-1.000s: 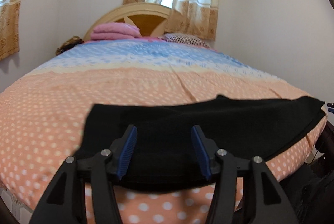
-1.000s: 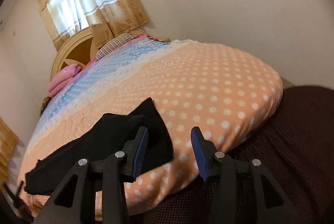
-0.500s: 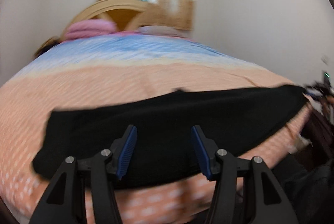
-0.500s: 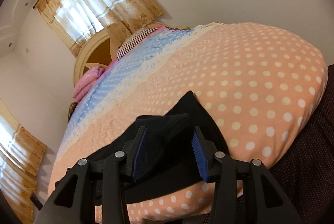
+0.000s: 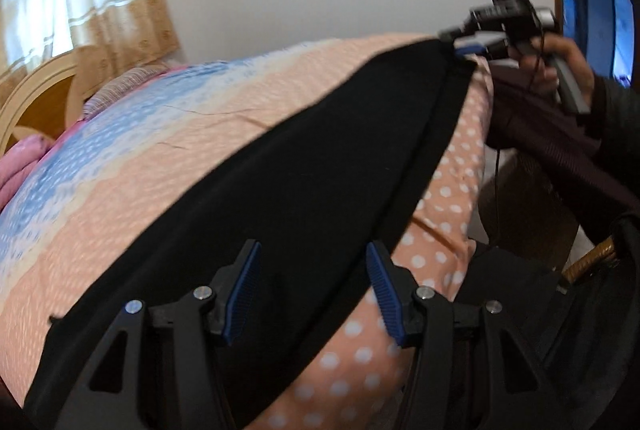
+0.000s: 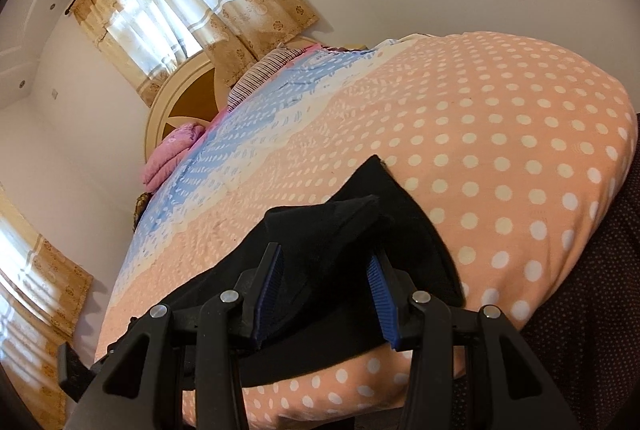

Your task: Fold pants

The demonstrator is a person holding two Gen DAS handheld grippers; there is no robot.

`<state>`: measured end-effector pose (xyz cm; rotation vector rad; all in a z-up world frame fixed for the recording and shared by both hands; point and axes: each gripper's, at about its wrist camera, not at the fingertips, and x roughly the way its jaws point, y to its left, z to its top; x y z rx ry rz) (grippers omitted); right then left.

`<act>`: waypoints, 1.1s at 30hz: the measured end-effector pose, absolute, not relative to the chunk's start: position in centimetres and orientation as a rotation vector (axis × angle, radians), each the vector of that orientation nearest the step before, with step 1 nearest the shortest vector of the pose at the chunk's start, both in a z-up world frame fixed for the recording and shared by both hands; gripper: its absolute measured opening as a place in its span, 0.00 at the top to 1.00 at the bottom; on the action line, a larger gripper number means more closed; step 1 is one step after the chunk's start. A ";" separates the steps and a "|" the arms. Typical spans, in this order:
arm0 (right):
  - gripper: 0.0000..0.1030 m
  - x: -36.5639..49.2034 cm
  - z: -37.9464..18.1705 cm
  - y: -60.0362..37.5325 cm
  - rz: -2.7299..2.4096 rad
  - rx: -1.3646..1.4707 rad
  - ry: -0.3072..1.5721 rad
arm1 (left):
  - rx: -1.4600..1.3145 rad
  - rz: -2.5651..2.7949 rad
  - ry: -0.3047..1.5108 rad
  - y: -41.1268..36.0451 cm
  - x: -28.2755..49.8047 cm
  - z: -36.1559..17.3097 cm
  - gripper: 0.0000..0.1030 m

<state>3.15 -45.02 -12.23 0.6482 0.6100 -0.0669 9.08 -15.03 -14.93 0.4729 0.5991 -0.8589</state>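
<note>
Two grippers are presented with jaws spread and nothing pinched. The left gripper (image 5: 314, 288) is held low centre of its frame over the black pants (image 5: 304, 165), whose cloth lies between and beyond the blue pads. The right gripper (image 6: 326, 292) straddles a raised fold at the far end of the pants (image 6: 352, 230) — a placement judged to prepare a pinch at each end for folding. The pants are laid along the near edge of the dotted bedspread (image 6: 500, 133). Only the left view shows the right hand (image 5: 560, 63) on its tool at upper right; only the right view shows the bunched corner.
</note>
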 end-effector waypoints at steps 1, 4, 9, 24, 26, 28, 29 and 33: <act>0.56 3.3 -12.2 -44.9 -0.061 0.646 0.608 | 0.481 -0.863 0.612 -15.3 9.3 -15.1 0.47; 0.56 3.6 -12.1 -44.7 -0.047 0.639 0.603 | 0.507 -0.870 0.646 -15.4 9.5 -15.8 0.53; 0.56 4.0 -12.3 -44.9 -0.039 0.650 0.592 | 0.512 -0.842 0.676 -15.1 10.4 -16.4 0.64; 0.97 2.6 -7.4 -43.7 -0.026 0.511 0.442 | 0.331 -0.892 0.637 -12.7 10.9 -13.4 0.95; 0.97 1.6 -7.2 -43.6 -0.026 0.487 0.430 | 0.300 -0.922 0.649 -12.1 10.7 -13.4 0.95; 0.96 1.1 -8.3 -43.8 -0.023 0.478 0.472 | 0.297 -0.948 0.677 -11.9 10.3 -14.1 0.95; 0.96 1.0 -9.1 -44.0 -0.028 0.473 0.505 | 0.313 -0.948 0.686 -12.0 10.1 -14.6 0.95; 0.70 -0.1 -12.3 -46.0 -0.100 0.535 0.577 | 0.357 -0.948 0.731 -12.7 9.8 -16.6 0.95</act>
